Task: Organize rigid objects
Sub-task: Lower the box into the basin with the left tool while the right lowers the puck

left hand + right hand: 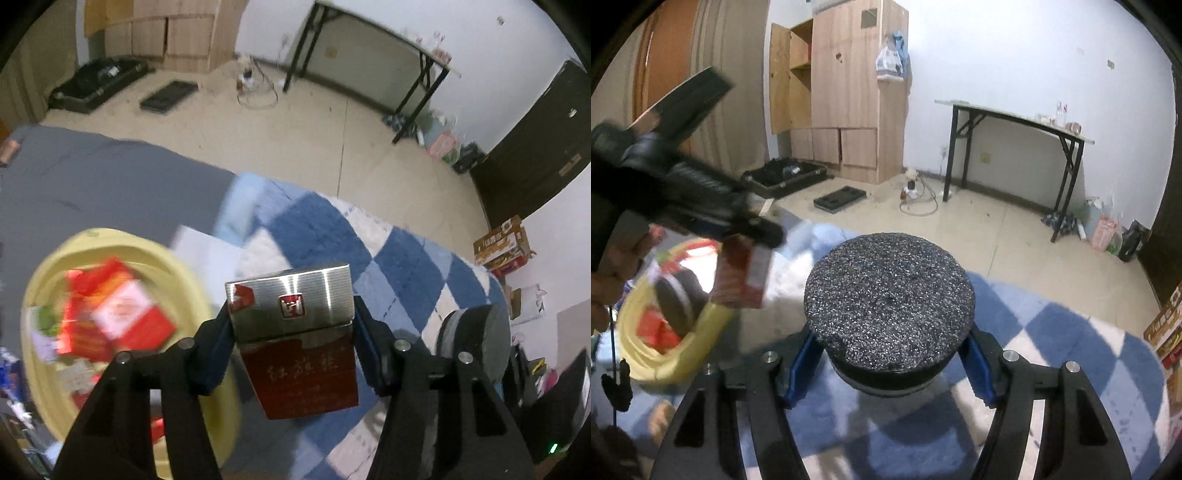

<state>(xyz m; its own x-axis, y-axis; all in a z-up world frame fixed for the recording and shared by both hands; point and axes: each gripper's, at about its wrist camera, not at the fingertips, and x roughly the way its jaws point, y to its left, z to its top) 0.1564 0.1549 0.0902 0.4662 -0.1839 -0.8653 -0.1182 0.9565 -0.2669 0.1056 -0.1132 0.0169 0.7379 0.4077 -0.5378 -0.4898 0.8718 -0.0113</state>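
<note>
Blue-and-white checked bedding (pixel 325 229) covers the near part of a bed, with a grey sheet (pixel 92 177) beyond it and pale floor tiles past the bed's far edge.

Above the checked cover, the left gripper (pixel 293 343) points steeply downward and is clenched on a cigarette pack (pixel 295 332): its blue-padded fingers (pixel 221 332) press the pack's two narrow sides. The pack stands upright between them, with a brushed silver lid bearing a small red emblem and a dark red body with faint gold characters. In the right wrist view the same gripper shows as a blurred black frame, held by a hand (pixel 605 280) at the picture's left edge, with the pack hanging over the rim of a yellow basin (pixel 687 350).

The right gripper (pixel 890 354) slopes gently downward and grasps a round black tin (pixel 890 295) by its sides; the tin's top is dark and speckled with silver glitter, and a pale band runs around its base.

The yellow basin sits toward the bed's near left part and holds red packs (pixel 118 314), blurred. A folding table (pixel 1015 122) stands against the white wall, a wooden wardrobe (pixel 846 92) in the corner.
</note>
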